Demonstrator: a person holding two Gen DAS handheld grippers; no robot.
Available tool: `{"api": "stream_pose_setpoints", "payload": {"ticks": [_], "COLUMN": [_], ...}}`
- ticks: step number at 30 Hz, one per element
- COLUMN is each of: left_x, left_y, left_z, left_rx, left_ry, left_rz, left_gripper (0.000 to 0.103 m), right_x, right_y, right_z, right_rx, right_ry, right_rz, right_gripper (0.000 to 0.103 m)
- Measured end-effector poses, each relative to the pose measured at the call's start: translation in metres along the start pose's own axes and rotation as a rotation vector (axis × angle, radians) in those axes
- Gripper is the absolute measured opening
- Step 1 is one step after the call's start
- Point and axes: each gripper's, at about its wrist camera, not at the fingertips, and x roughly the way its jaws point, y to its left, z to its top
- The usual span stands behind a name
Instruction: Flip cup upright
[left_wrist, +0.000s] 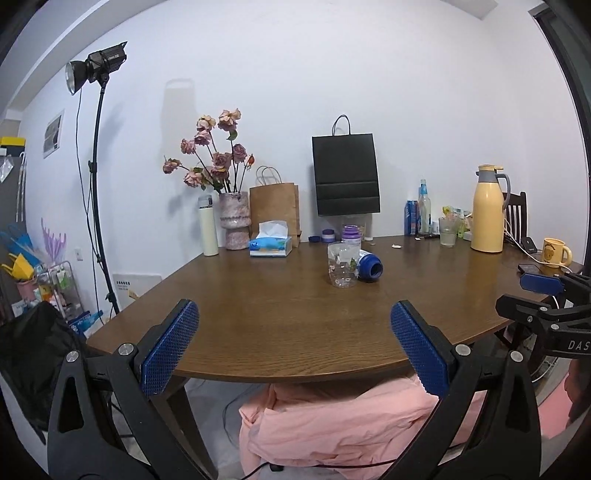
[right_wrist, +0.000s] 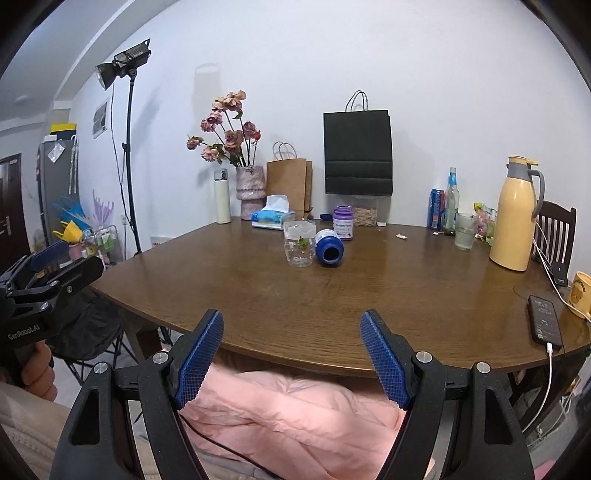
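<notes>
A clear glass cup (left_wrist: 342, 265) with small flower prints stands mouth down on the brown table (left_wrist: 258, 325); it also shows in the right wrist view (right_wrist: 299, 243). A blue bottle (left_wrist: 369, 266) lies on its side touching the cup's right, open mouth toward me (right_wrist: 329, 253). My left gripper (left_wrist: 295, 343) is open and empty at the table's near edge, well short of the cup. My right gripper (right_wrist: 291, 354) is open and empty, also at the near edge. Each gripper shows at the side of the other's view.
A purple jar (right_wrist: 343, 222), tissue box (right_wrist: 272, 218), vase of roses (right_wrist: 251, 190), white flask (right_wrist: 221, 195), paper bags (right_wrist: 357, 151), bottles, a glass (right_wrist: 464, 230), yellow thermos (right_wrist: 515, 214), yellow mug (left_wrist: 556, 252) and a charging phone (right_wrist: 545, 322) ring the table. Pink fabric (right_wrist: 291, 413) lies below the edge.
</notes>
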Motion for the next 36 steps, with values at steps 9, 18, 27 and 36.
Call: {"api": "stream_pose_setpoints", "payload": {"ticks": [9, 18, 27, 36], "left_x": [-0.0009, -0.001, -0.0014, -0.0012], "left_y": [0.0001, 0.0037, 0.005, 0.0056], "left_z": [0.0002, 0.0008, 0.0012, 0.001], "left_rx": [0.001, -0.001, 0.0, 0.001], "left_ry": [0.0, 0.002, 0.003, 0.004], "left_rz": [-0.006, -0.011, -0.016, -0.019], "left_gripper": [0.103, 0.103, 0.103, 0.103], "right_x": [-0.0024, -0.0012, -0.001, -0.0012], "right_y": [-0.0027, -0.0025, -0.0045, -0.0049], "right_z": [-0.001, -0.0006, -0.0009, -0.0007], "right_rx": [0.016, 0.008, 0.018, 0.014], "right_ry": [-0.018, -0.014, -0.016, -0.017], "right_rz": [-0.014, -0.011, -0.016, -0.014], "right_gripper": [0.082, 0.082, 0.082, 0.081]}}
